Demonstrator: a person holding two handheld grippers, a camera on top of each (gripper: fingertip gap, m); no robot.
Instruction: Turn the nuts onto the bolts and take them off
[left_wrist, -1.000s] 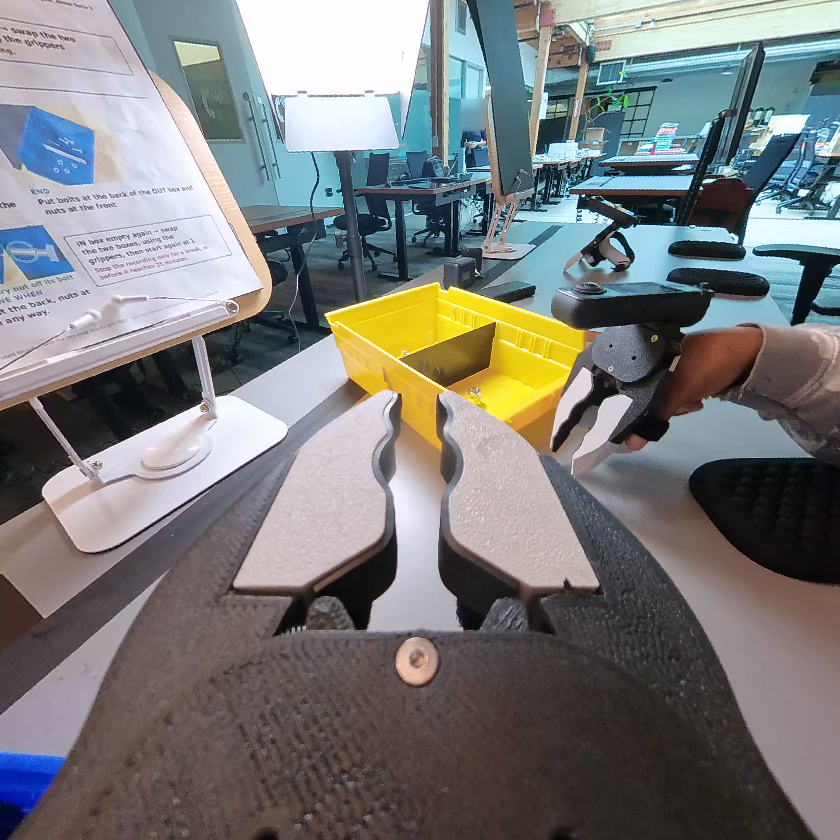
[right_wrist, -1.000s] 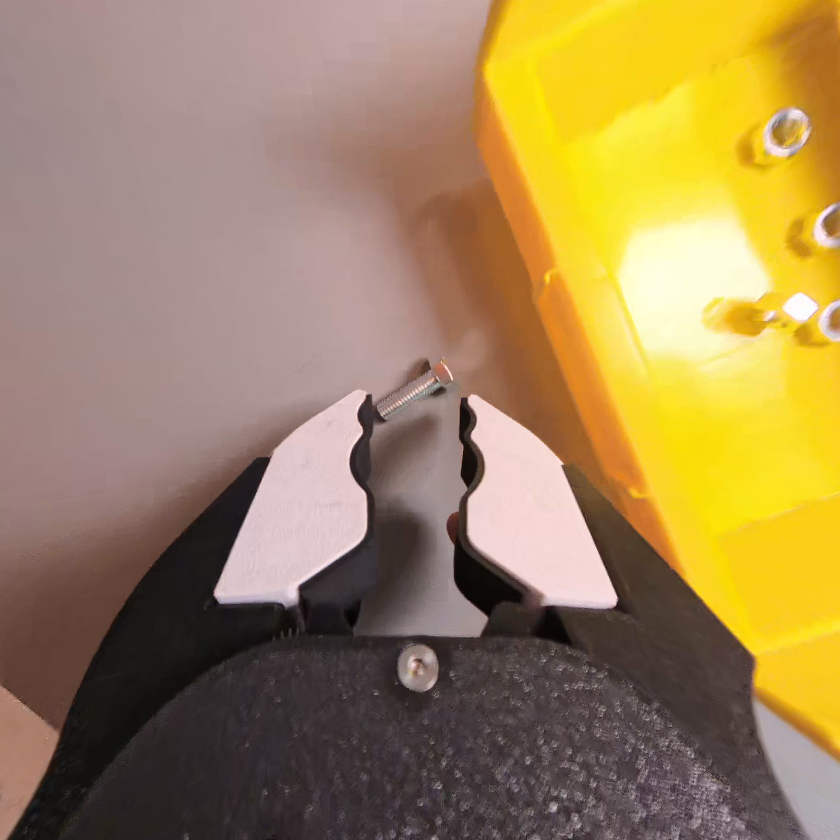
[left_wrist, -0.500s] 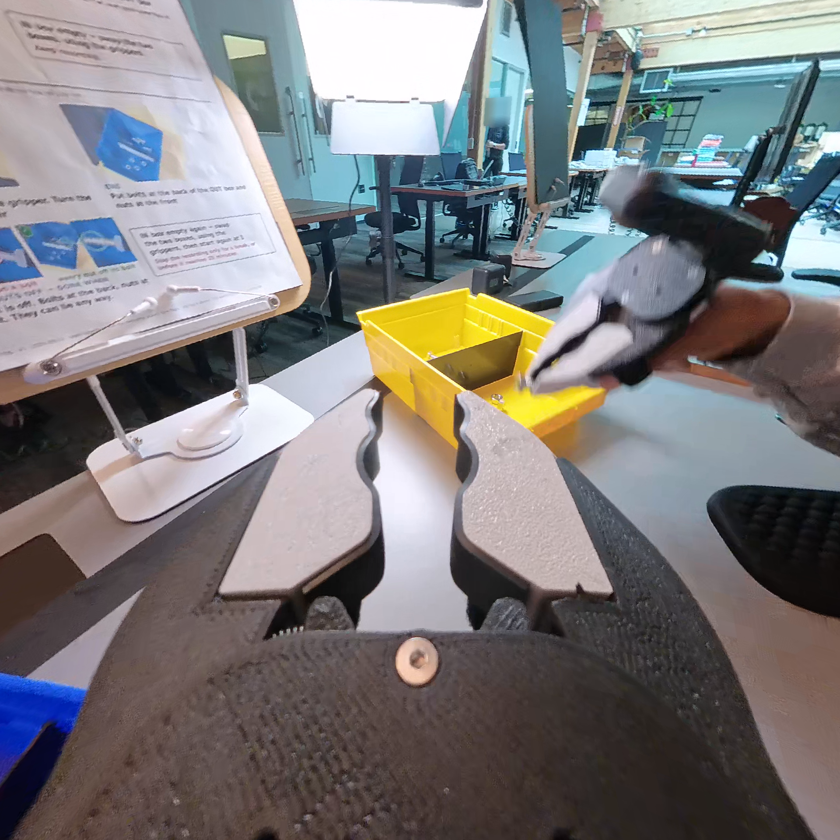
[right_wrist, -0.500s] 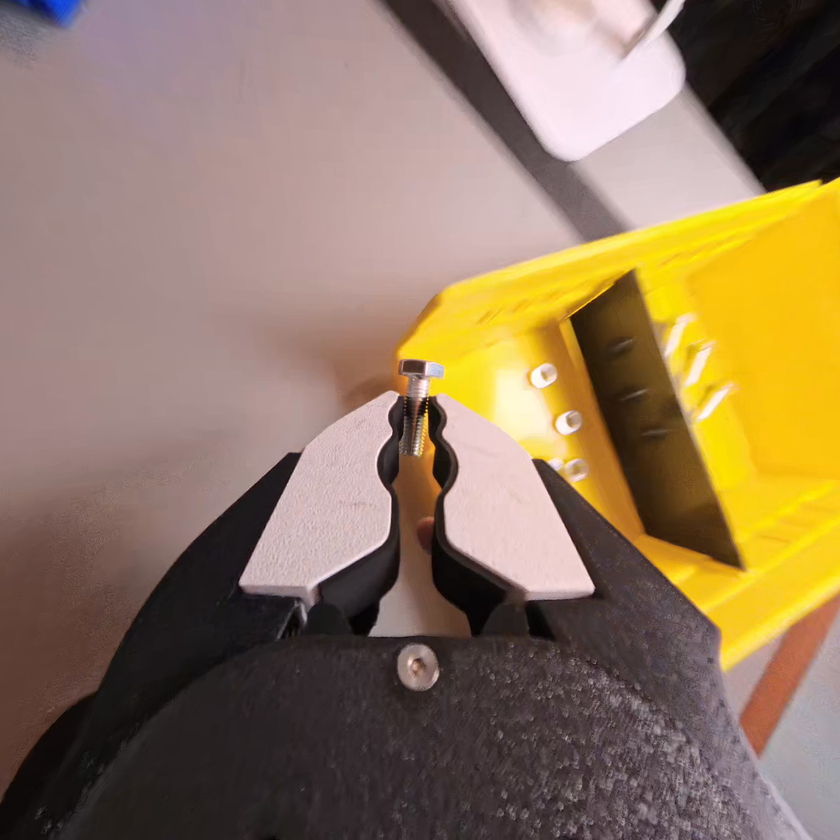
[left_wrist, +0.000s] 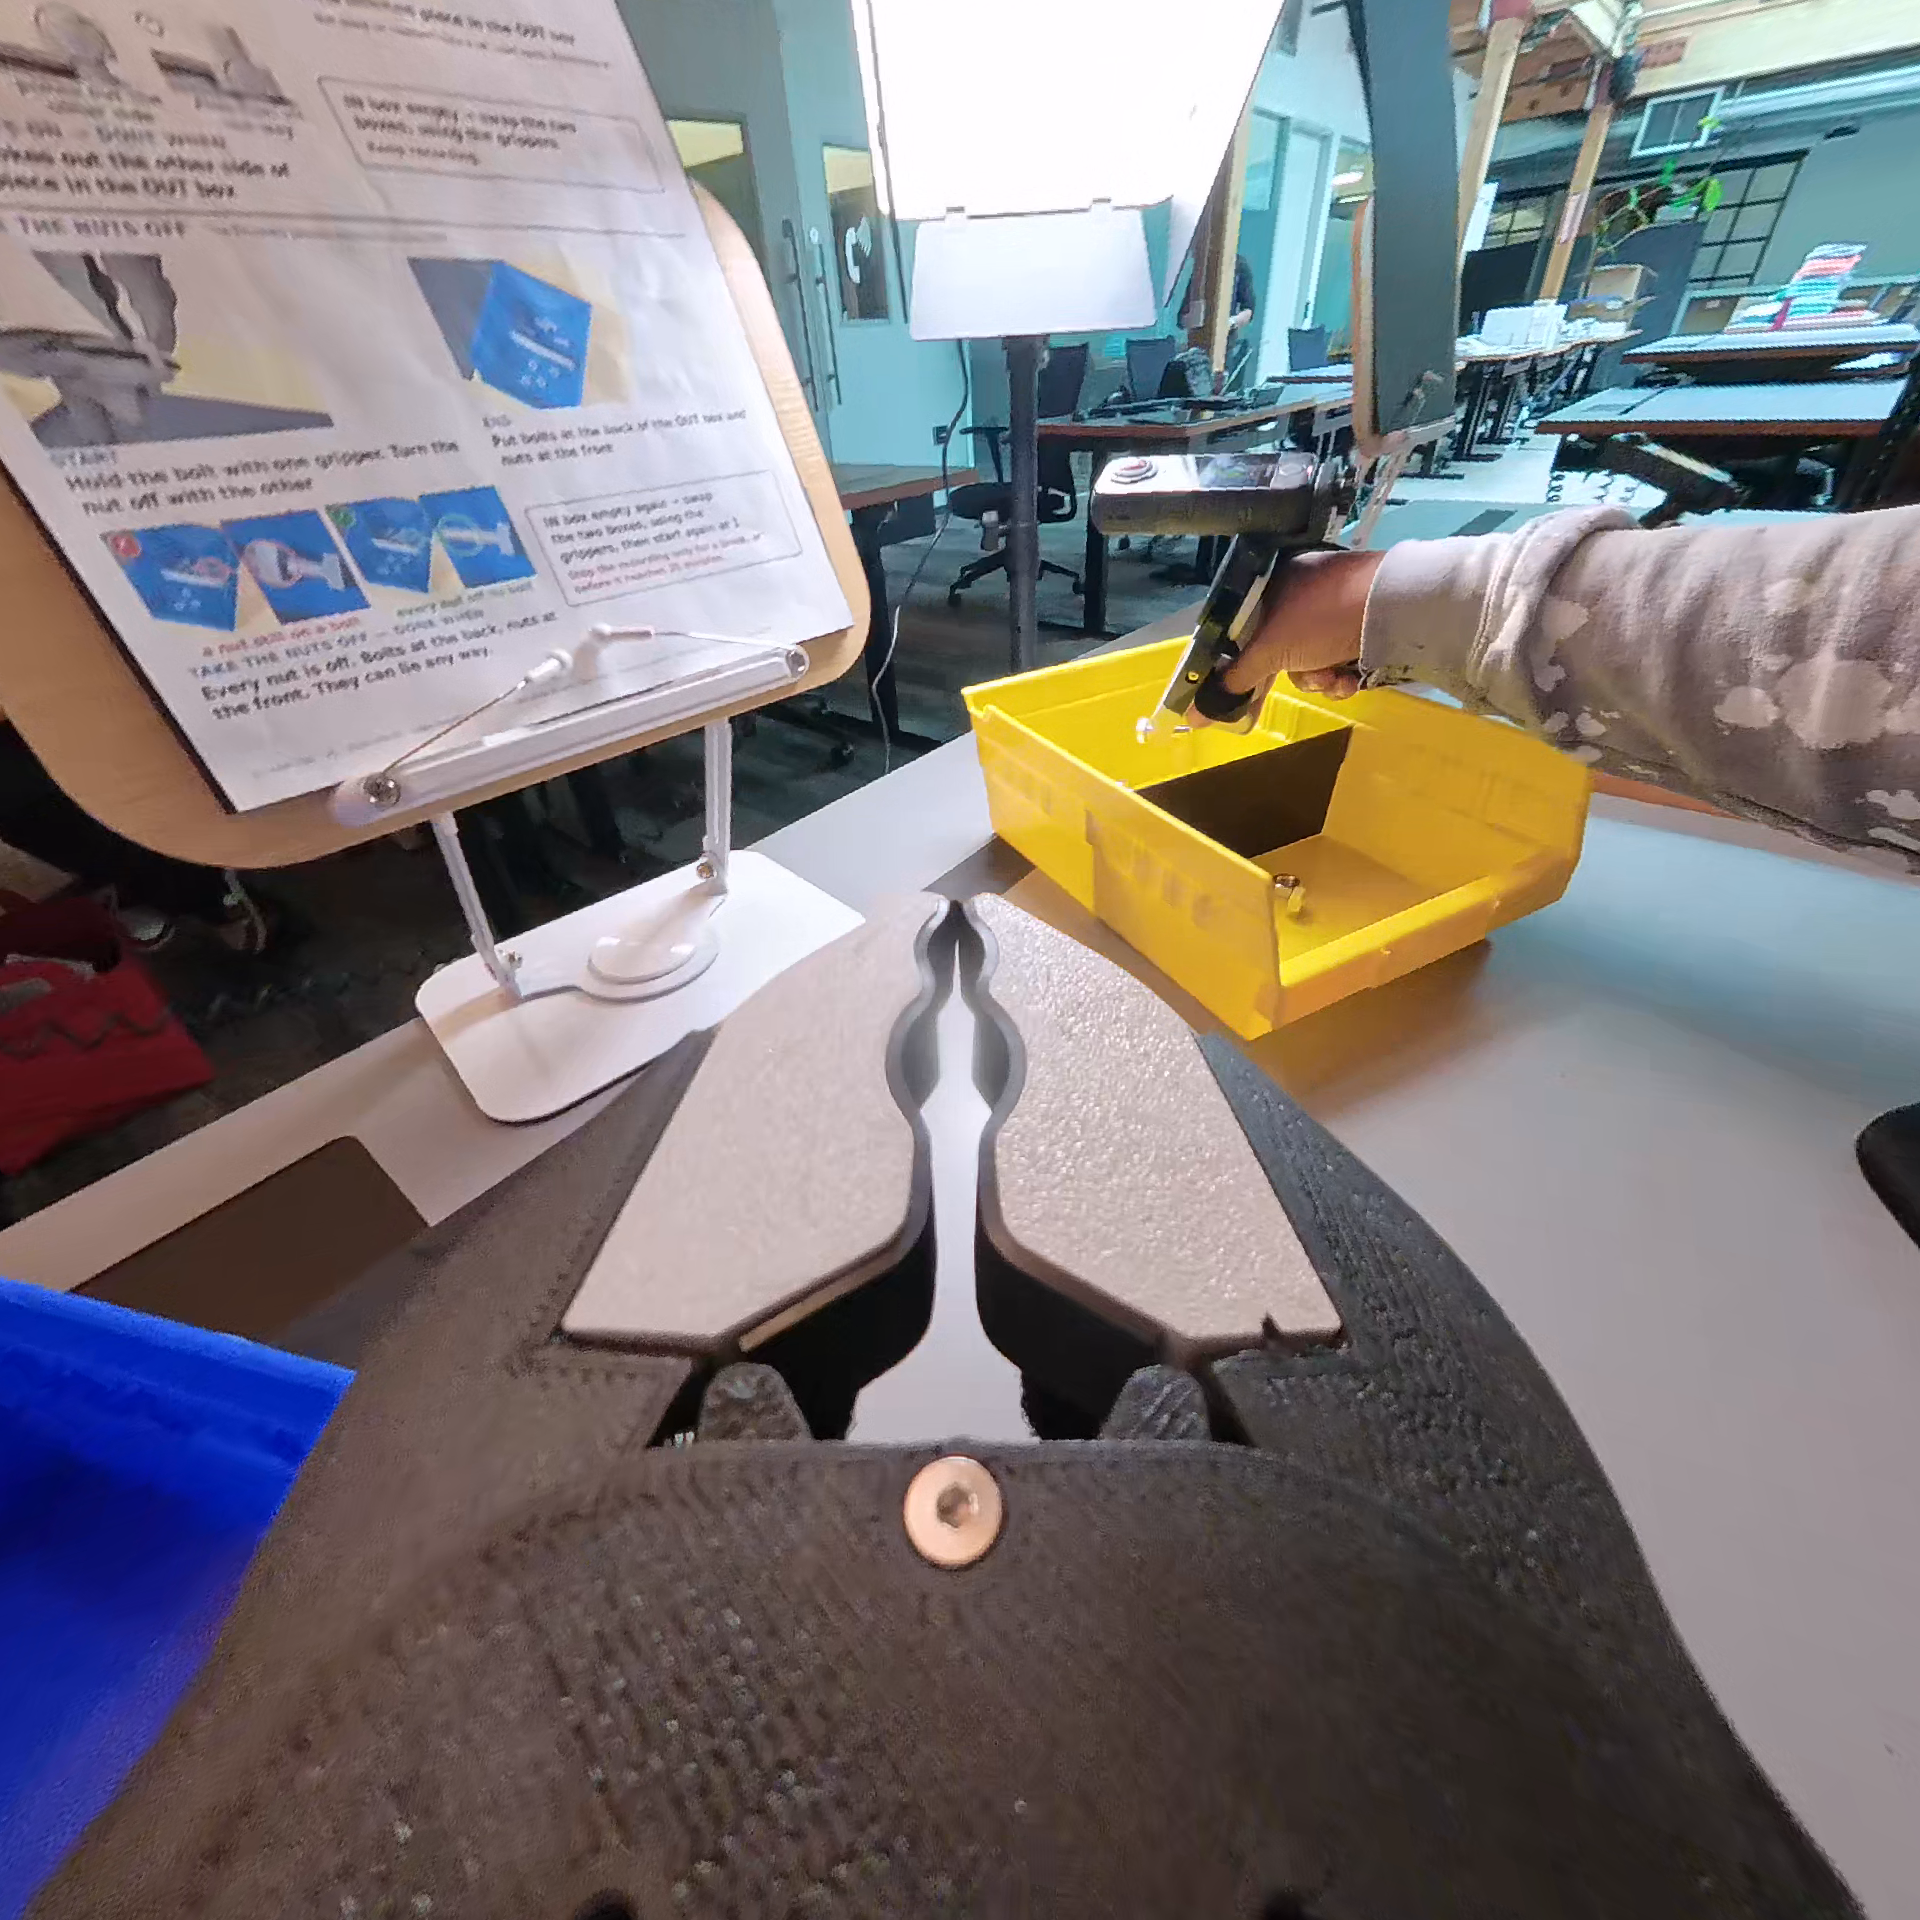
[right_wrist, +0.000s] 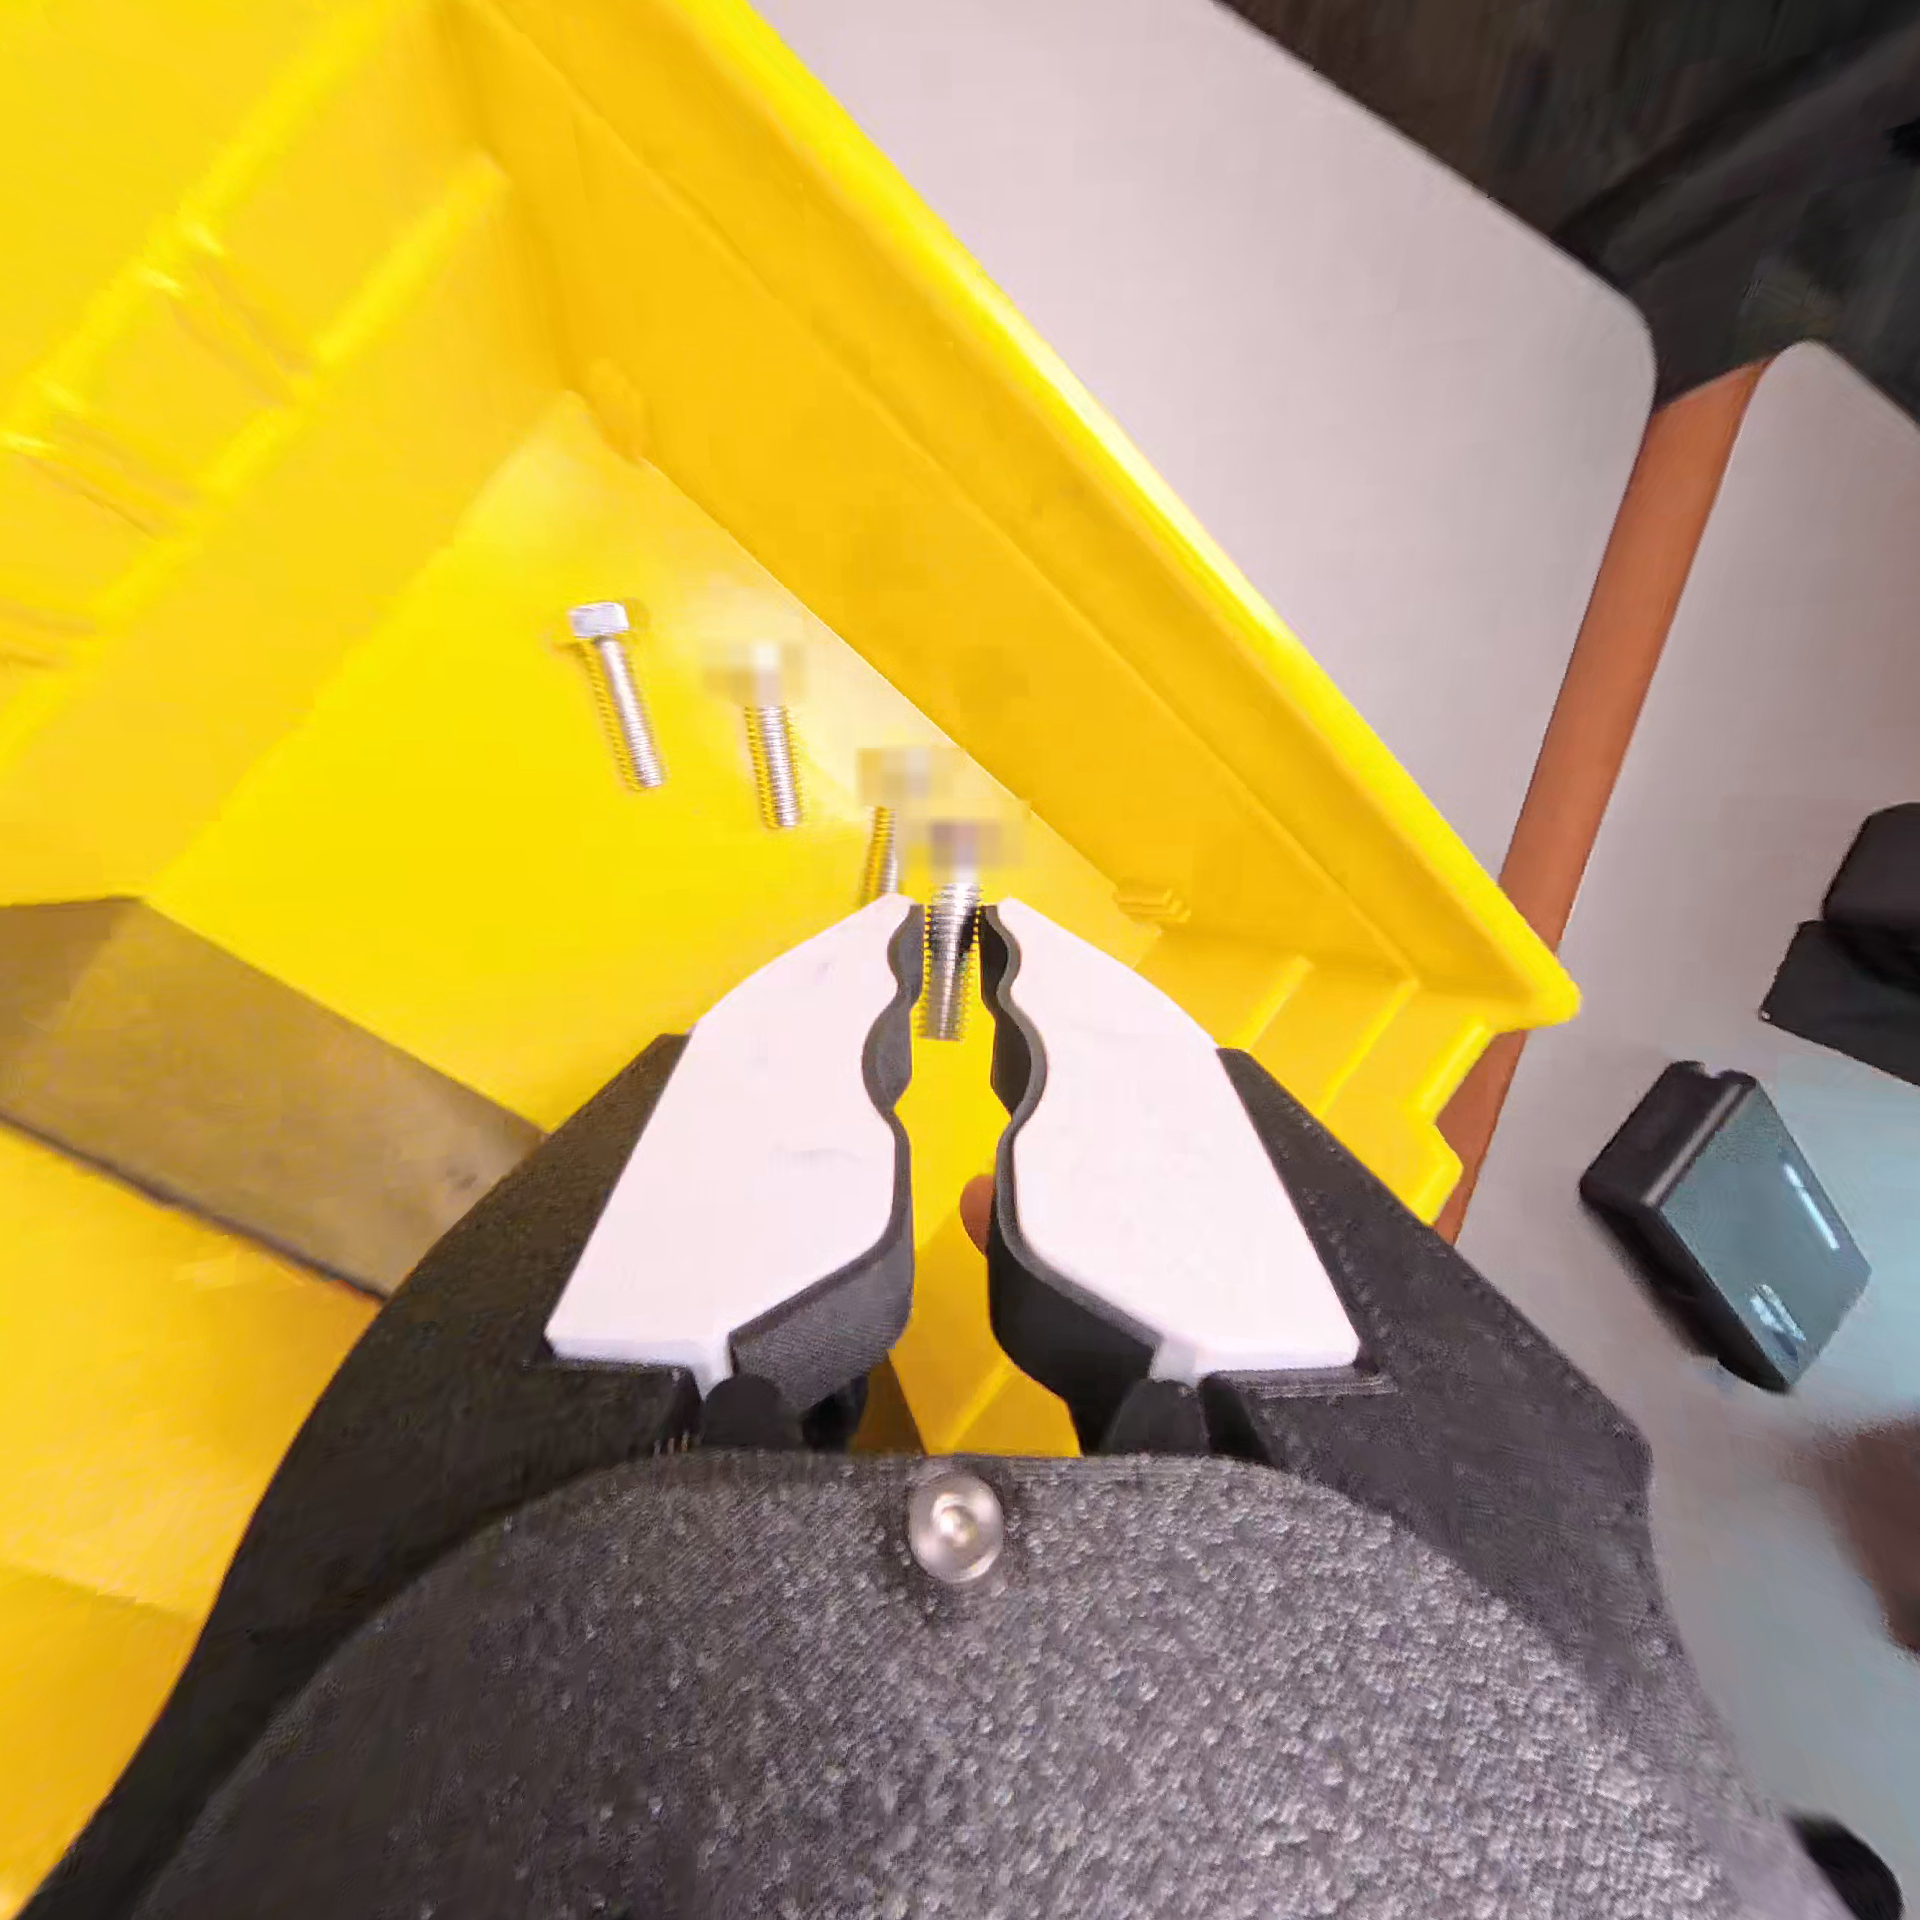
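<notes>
My right gripper is shut on a silver bolt by its threaded shank and holds it over the back compartment of the yellow bin. Three loose bolts lie on the bin floor just ahead of it. In the left wrist view the right gripper hangs over the far half of the yellow bin, and one nut lies in the near half. My left gripper is shut and empty above the grey table, short of the bin.
A black divider splits the bin. A white stand with an instruction sheet is at the left, a blue bin at the near left. A small black device lies on the table beside the yellow bin. A black pad sits at the right edge. The left gripper's tips are roughly 45 centimetres from the right gripper's. The small black device lies around 30 centimetres away from my right fingertips.
My right gripper closed on the bolt lying on the table, lifted it and carried it over the bin's back compartment. My left gripper went from open to shut and drew back leftward.
</notes>
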